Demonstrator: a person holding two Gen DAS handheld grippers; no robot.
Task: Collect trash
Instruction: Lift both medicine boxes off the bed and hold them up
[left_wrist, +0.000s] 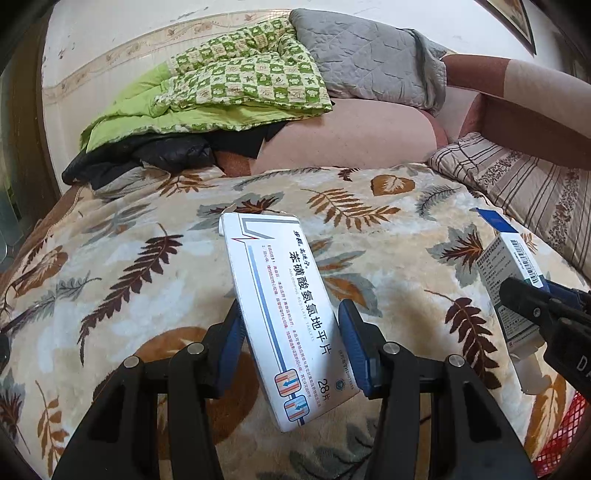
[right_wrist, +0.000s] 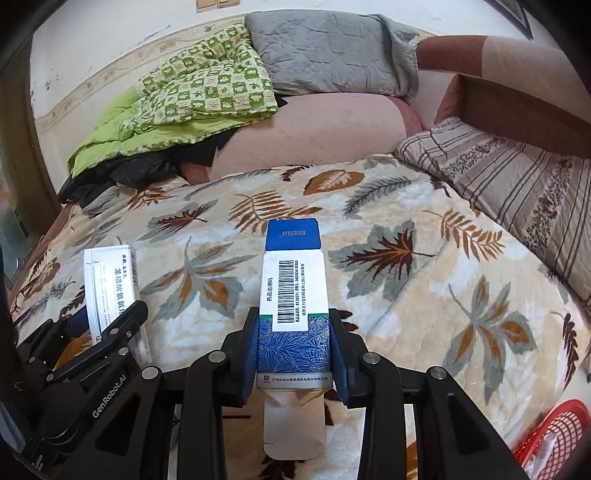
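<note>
Jaws clenched — 2 boxes held: left gripper (left_wrist: 291, 341) white box (left_wrist: 284, 314), right gripper (right_wrist: 293, 350) blue box (right_wrist: 293, 302).

Left gripper (left_wrist: 291, 343) low centre frame, blue pads clamped (load pinched between). Right gripper (right_wrist: 293, 354) low centre, likewise clamped.

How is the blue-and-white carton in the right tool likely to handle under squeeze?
The blue-and-white carton looks like thin card with both end flaps open, so it is probably empty, light and easy to crush. The right tool grips its flat sides, so slipping seems unlikely.
</note>
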